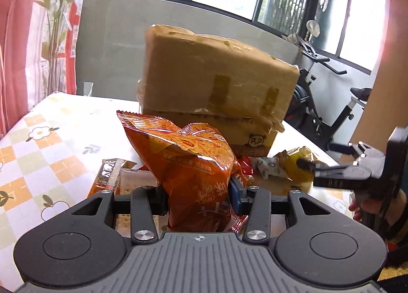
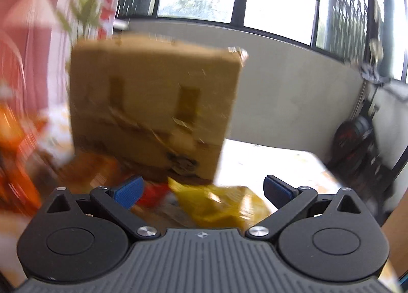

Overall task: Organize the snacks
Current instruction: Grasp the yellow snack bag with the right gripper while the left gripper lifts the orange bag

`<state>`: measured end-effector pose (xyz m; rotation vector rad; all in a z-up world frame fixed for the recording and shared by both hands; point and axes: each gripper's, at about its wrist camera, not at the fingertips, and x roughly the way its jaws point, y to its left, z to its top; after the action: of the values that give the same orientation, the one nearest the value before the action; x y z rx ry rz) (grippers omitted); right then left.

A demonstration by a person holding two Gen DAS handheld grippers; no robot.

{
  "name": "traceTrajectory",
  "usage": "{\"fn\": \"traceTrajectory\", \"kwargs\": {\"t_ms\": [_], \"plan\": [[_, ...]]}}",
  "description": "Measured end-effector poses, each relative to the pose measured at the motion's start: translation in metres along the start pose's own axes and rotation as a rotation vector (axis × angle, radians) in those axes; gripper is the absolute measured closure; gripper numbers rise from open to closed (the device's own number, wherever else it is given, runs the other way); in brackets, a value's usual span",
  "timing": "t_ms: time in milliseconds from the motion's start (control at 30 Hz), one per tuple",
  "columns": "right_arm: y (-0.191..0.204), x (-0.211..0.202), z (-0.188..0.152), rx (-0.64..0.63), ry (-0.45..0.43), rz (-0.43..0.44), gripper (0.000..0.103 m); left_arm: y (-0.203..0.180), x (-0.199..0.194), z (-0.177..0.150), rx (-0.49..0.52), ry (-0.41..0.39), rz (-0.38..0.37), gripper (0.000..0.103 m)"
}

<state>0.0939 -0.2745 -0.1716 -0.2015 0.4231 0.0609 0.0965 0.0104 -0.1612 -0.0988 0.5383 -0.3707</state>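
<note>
Crinkled orange chip bag (image 1: 193, 165) pinched by black fingers (image 1: 159, 199)

The orange chip bag (image 1: 193, 165) reads "CRISPY CORN CHIPS", upside down. On the cardboard box (image 1: 216, 76), a small panda-face print; its lettering can't be read.

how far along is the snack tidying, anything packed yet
Nothing visibly packed yet. In hand: the left gripper is shut on the orange chip bag. The right gripper hangs open over the yellow packet. Left: the cracker pack and small wrappers before the cardboard box.
</note>
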Motion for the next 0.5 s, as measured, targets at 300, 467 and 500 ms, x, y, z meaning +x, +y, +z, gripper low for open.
{"fn": "traceTrajectory", "kwargs": {"t_ms": [300,467,500], "plan": [[-0.006,0.025,-0.019,-0.168,0.079,0.001,0.003,0.004,0.003,-0.001,-0.003,0.021,-0.003,0.056],[-0.006,0.04,-0.021,-0.166,0.142,0.003,0.025,0.007,0.002,-0.002,-0.013,0.02,0.008,0.056],[-0.007,0.039,-0.02,-0.156,0.144,-0.014,0.035,0.008,0.001,-0.002,-0.015,0.02,0.01,0.056]]}}
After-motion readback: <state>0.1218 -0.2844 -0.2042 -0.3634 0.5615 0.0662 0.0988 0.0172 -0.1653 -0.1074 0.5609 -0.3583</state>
